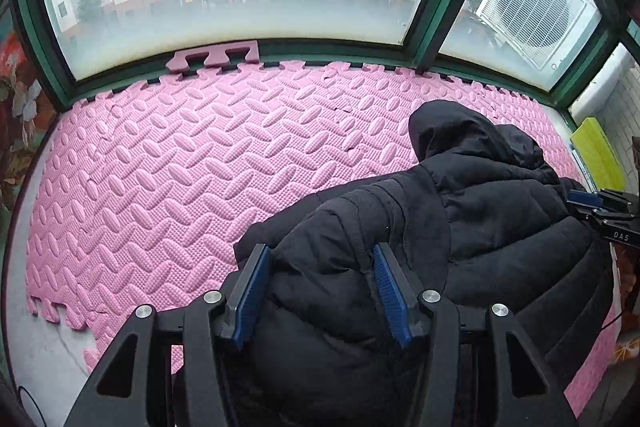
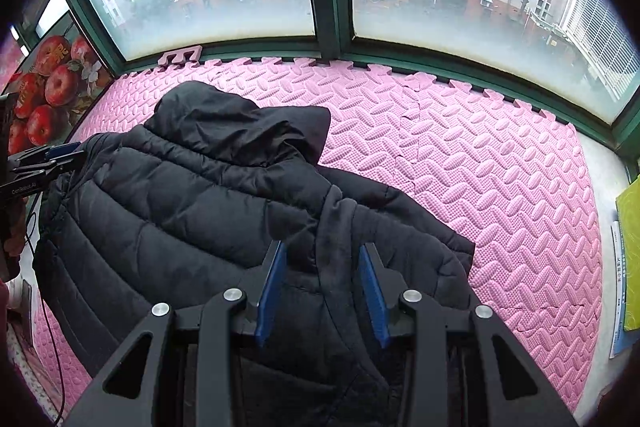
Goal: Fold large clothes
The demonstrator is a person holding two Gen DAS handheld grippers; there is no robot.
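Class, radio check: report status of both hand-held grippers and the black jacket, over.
Left hand-held gripper clamped on jacket bulk. Right hand-held gripper clamped on a dark fabric fold. Jacket bunched on pink mat, hood toward window. Nothing in the way.

A black hooded puffer jacket (image 1: 472, 211) lies on pink interlocking foam mats (image 1: 180, 155) beneath a green-framed window (image 1: 424, 35). The left gripper (image 1: 320, 267) clamps a thick fold of the jacket between blue pads; the right gripper (image 1: 600, 209) shows at the jacket's far edge.
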